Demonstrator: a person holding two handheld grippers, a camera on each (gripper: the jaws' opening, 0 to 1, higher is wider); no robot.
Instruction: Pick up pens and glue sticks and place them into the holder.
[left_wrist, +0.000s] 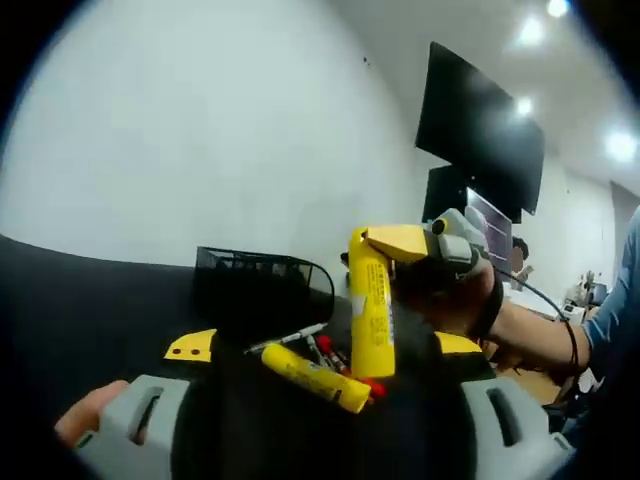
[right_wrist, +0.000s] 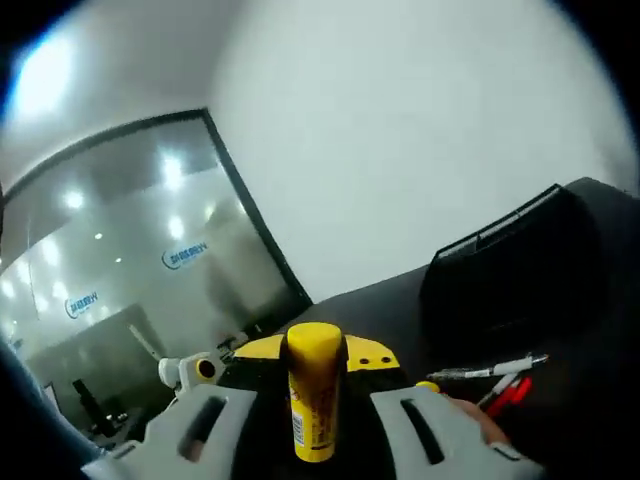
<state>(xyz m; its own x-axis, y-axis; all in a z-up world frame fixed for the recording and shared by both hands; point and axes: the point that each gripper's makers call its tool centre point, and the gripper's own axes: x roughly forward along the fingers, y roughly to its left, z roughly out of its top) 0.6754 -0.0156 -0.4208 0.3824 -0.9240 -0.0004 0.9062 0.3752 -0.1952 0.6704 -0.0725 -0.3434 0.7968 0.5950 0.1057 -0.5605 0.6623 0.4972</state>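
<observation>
Glue stick (right_wrist: 315, 400) in right hand-held gripper (right_wrist: 312, 425).

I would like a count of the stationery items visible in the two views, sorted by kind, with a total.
Yellow cylindrical glue sticks: 2, one upright in the right hand-held gripper at, one lying on the dark table.
Slim pens with red or white bodies lying on the table: at least 3; they overlap, so the exact number is unclear.
Black mesh holder: 1.
Total: at least 6.

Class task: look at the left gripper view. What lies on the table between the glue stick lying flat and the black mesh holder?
In the left gripper view, a white-barrelled pen and some red pens lie between the flat glue stick and the mesh holder.
</observation>
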